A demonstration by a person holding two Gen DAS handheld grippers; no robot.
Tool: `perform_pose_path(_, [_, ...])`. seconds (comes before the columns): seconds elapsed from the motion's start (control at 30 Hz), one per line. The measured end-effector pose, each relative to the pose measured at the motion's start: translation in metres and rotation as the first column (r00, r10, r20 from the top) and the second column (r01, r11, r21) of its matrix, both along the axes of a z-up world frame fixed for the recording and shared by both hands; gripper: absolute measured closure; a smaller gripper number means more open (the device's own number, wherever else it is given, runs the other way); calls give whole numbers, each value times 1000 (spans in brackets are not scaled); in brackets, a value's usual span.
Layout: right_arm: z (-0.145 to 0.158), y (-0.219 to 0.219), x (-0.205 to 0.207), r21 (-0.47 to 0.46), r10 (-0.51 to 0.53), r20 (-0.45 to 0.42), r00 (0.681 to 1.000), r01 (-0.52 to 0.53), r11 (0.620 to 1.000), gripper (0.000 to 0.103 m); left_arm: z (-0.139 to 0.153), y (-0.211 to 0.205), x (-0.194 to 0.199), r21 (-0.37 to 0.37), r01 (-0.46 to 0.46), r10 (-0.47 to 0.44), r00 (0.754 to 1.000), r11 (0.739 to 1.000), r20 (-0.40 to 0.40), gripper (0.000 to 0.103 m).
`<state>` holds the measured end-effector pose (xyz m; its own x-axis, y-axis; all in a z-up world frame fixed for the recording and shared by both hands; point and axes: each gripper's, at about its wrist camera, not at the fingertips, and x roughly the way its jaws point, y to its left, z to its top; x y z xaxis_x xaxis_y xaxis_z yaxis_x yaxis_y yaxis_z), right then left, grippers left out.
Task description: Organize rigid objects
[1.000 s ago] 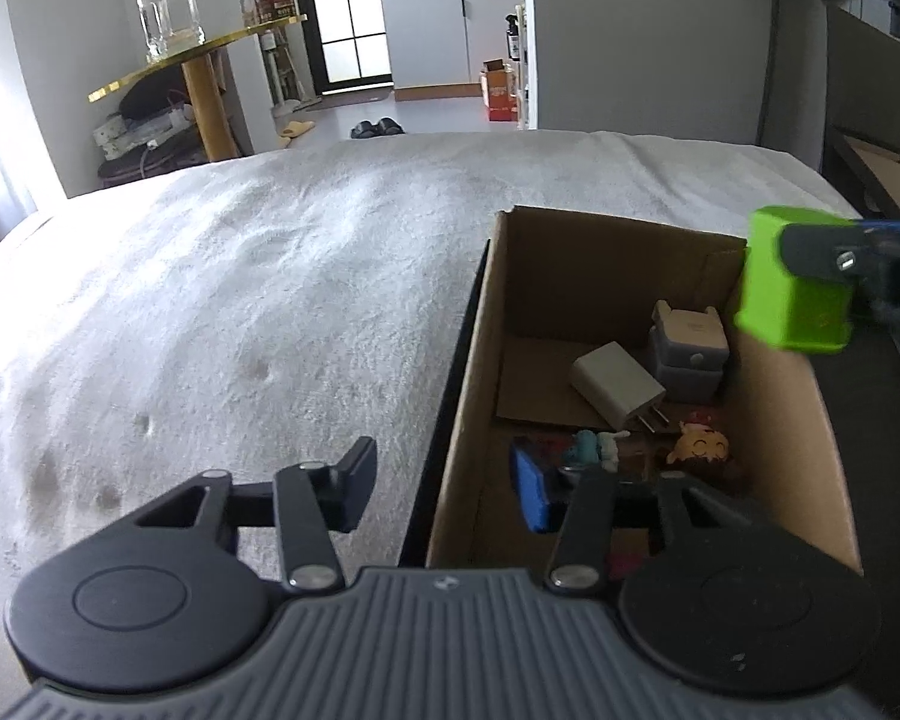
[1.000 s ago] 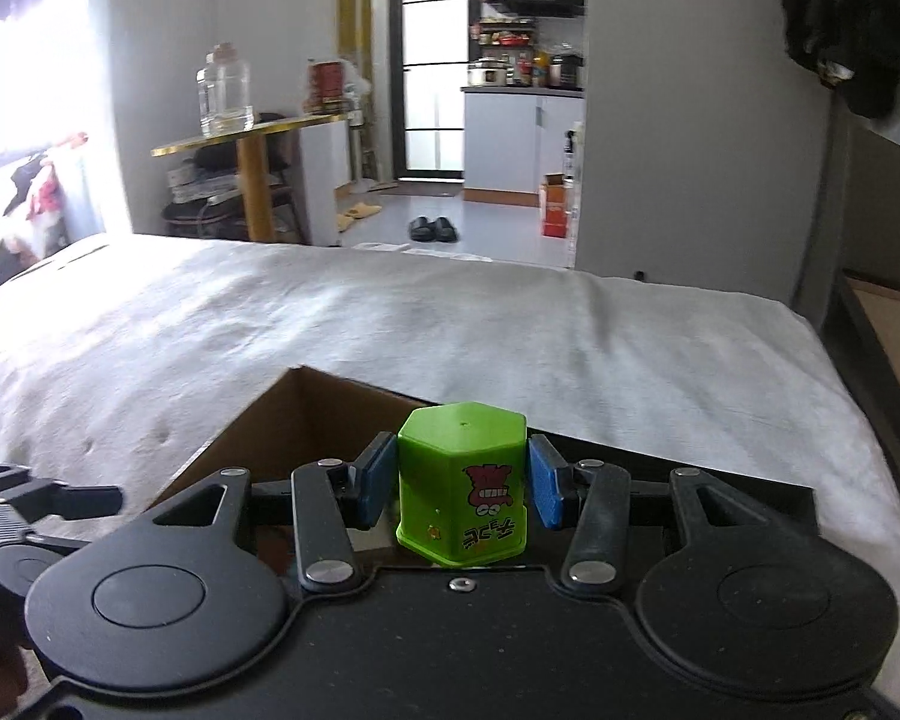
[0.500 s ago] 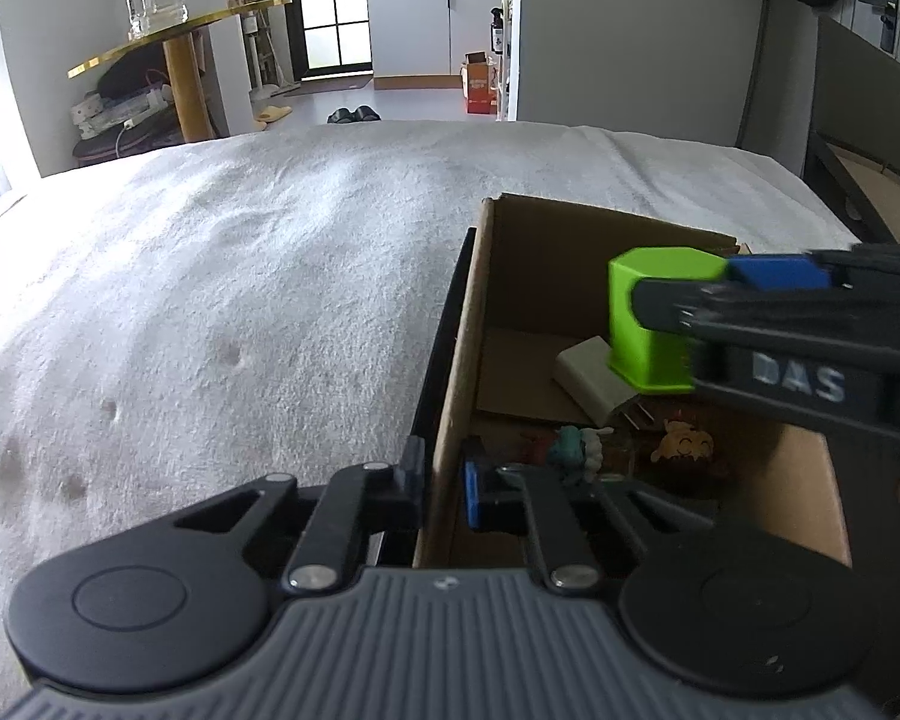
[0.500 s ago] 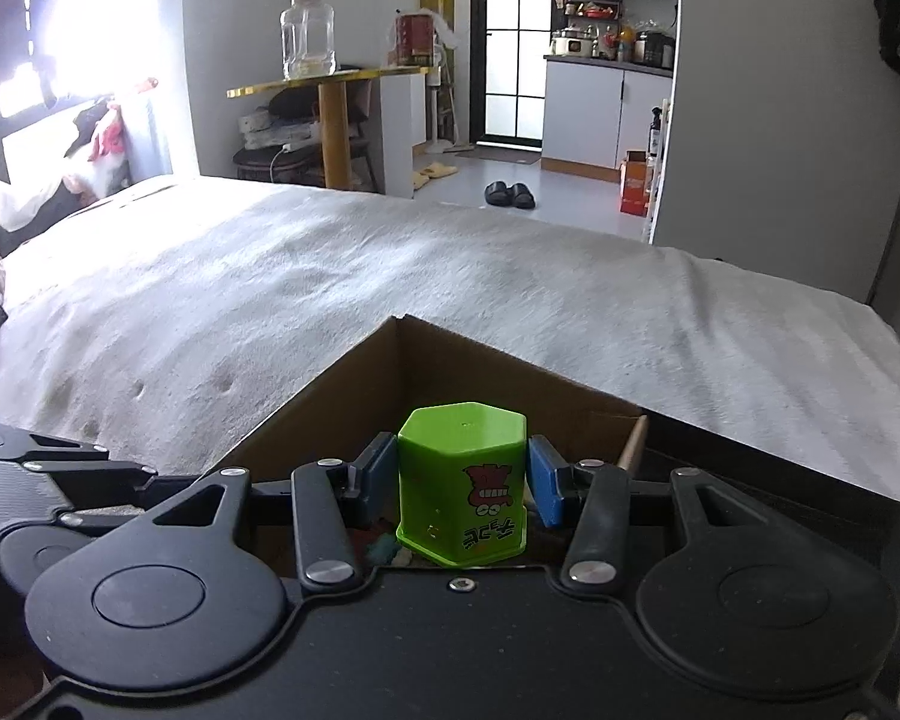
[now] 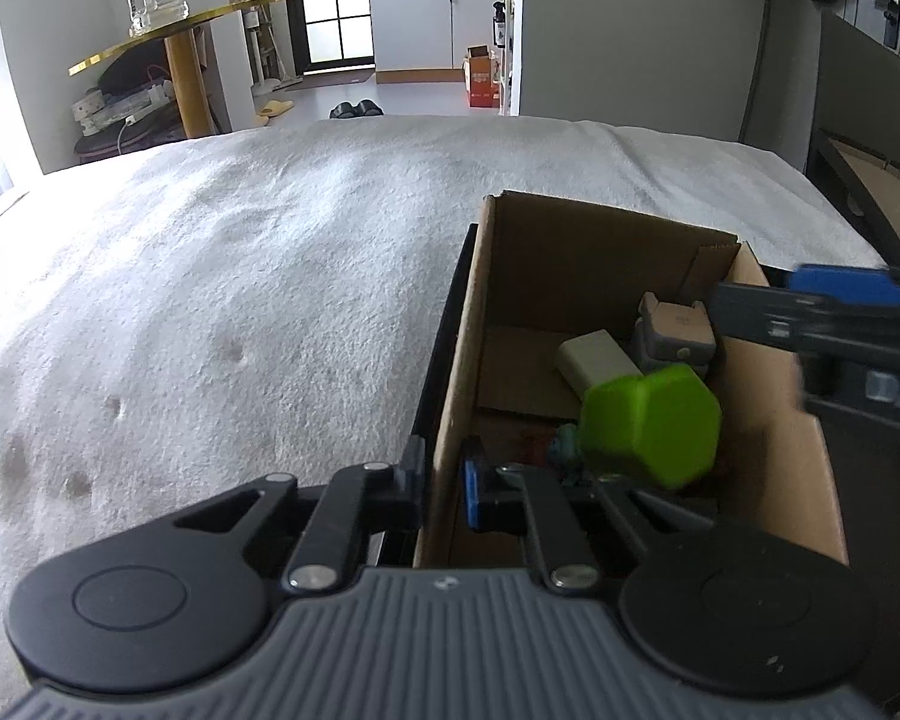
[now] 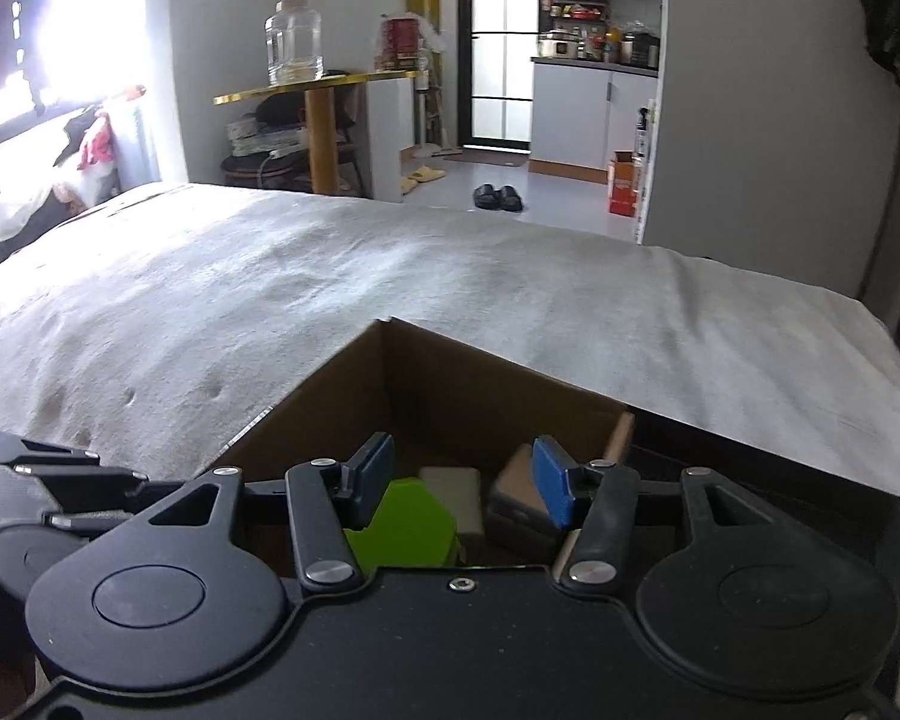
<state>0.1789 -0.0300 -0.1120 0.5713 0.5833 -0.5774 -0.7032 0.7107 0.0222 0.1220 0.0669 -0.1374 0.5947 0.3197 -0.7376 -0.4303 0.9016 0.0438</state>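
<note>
Dropping the green tub [image 5: 651, 426] into the cardboard box [image 5: 774, 456]

Your right gripper [image 6: 461, 483] is spreading, nothing between its pads; the tub lies below at 7 o'clock. Your left gripper [image 5: 441, 483] pinches the box's left wall.

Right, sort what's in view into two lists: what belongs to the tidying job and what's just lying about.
Part of the job:
- cardboard box, left gripper clamped on its wall
- green hexagonal container, tipped inside the box, free of the opening right gripper
- white charger
- grey adapter

Just lying about:
- glass jar on the gold-edged table
- black slippers
- orange carton
</note>
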Motion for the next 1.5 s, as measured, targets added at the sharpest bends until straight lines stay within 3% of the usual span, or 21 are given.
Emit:
perform_pose_path(0.4, [15,-57,-11,9,-104,-25,994,104,995,40,27,-4,0,0,1,-1,1000,1000,-21,87])
perform_pose_path(0.5, [19,-68,-13,12,-121,-24,992,121,993,39,36,-6,-3,2,1,-1,999,1000,-32,79])
perform_pose_path(0.57, [23,-77,-14,25,-135,-26,991,135,990,34,43,-8,-5,5,3,-3,999,1000,-35,67])
perform_pose_path(0.77, [31,-100,-15,59,-160,-59,985,164,985,29,65,-17,-17,8,34,-34,999,999,-25,52])
perform_pose_path(1.17, [46,-135,-28,98,-177,-85,981,185,978,17,103,-26,-37,46,53,-54,998,998,20,34])
perform_pose_path(1.5, [59,-164,-42,128,-212,-113,971,225,966,10,121,-43,-51,39,134,-135,991,990,23,24])
